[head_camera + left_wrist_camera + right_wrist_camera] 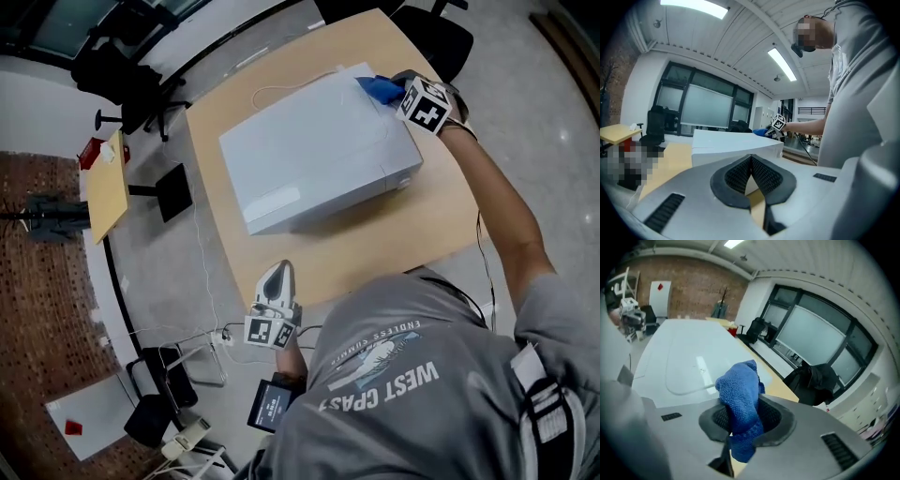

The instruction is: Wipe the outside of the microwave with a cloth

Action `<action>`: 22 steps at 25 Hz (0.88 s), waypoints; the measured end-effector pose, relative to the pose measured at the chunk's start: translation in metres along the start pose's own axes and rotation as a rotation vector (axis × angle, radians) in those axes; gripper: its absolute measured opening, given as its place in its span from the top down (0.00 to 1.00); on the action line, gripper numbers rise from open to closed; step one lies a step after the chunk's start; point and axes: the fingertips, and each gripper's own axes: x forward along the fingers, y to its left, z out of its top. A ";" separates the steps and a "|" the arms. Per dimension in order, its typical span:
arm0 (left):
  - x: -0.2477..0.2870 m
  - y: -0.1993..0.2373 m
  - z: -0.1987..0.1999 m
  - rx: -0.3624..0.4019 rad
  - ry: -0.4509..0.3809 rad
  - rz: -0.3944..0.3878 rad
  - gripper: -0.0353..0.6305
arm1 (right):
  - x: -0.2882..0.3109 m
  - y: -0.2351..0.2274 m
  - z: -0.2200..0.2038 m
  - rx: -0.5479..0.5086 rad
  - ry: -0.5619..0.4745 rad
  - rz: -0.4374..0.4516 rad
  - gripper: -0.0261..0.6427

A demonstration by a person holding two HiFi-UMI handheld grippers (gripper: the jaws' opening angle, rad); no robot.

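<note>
Showing the right gripper [743,422] clamped on a bunched blue cloth [739,392], with the fabric filling the narrow gap between the two pads and spilling out above and below them. Seen from the head view as the same right gripper [398,91], marker cube uppermost, at the far right corner of the microwave [319,159], with the cloth [380,89] over the edge of the white top panel; contact between cloth and panel not discernible. Viewed along the jaws as the broad pale top of the microwave [679,352], stretching away beneath the cloth.

Showing also the left gripper [751,163] with jaws fully together, tips meeting in a point and nothing between them. Placed in the head view as the left gripper [277,279] at the near edge of the wooden table [375,248], well apart from the microwave and pointing toward its near side.

Resting flat at the middle of the table, long side slanted across it: the microwave [733,143], white and box-shaped. Trailing from behind it across the tabletop: a thin white cable [272,89].

Beyond the table: black office chairs [122,70], a small yellow side table [108,187], a brick wall [693,289] and large windows [811,331]. At the bottom of the head view: the person's grey shirt [422,394].
</note>
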 end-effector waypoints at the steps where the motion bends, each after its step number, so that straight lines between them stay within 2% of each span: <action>1: -0.004 0.009 0.001 -0.007 -0.005 0.000 0.91 | -0.002 0.003 0.005 -0.059 0.051 -0.004 0.83; 4: -0.018 0.036 0.002 -0.029 -0.020 0.001 0.91 | 0.001 0.027 0.035 -0.195 0.130 0.021 0.83; 8: -0.031 0.076 0.002 -0.043 -0.051 0.009 0.91 | 0.027 0.071 0.091 -0.306 0.145 0.055 0.83; 15: -0.069 0.141 -0.015 -0.083 -0.097 0.043 0.91 | 0.082 0.163 0.204 -0.362 0.083 0.107 0.83; 22: -0.090 0.173 -0.011 -0.127 -0.130 0.105 0.91 | 0.109 0.244 0.306 -0.539 -0.031 0.201 0.83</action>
